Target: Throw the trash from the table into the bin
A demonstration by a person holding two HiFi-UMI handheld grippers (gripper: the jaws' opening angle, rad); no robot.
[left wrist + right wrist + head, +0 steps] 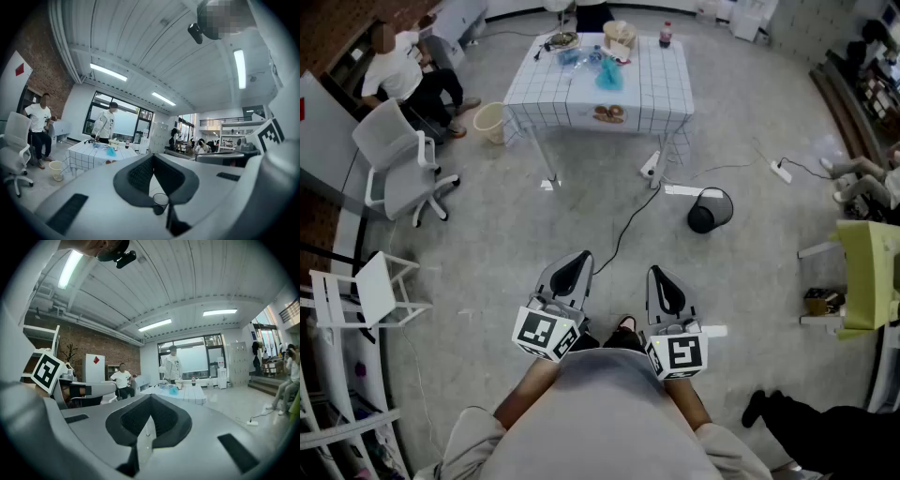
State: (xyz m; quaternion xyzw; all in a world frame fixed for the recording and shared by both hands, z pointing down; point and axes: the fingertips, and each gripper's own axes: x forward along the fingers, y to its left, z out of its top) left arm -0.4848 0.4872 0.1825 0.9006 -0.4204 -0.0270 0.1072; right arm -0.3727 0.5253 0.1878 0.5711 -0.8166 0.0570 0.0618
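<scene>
The table (pixel 581 103) with a white checked cloth stands far ahead of me. On it lie a blue bag (pixel 608 75), a dark-capped bottle (pixel 666 35), a paper bag (pixel 620 35) and a bowl (pixel 562 40). The black mesh bin (pixel 710 210) stands on the floor to the right of the table, and in the left gripper view the bin (pixel 160 200) shows small between the jaws. My left gripper (pixel 581 255) and right gripper (pixel 659 272) are held close in front of my body, far from the table. Both are shut and hold nothing. In their own views the left gripper (pixel 169 211) and the right gripper (pixel 140 437) show their tips meeting.
A beige bucket (pixel 490 122) sits by the table's left leg. A white office chair (pixel 394 159) and a seated person (pixel 398 70) are at the left, a white folding chair (pixel 366 291) nearer. A cable (pixel 628 225) crosses the floor. A person (pixel 172 363) stands behind the table.
</scene>
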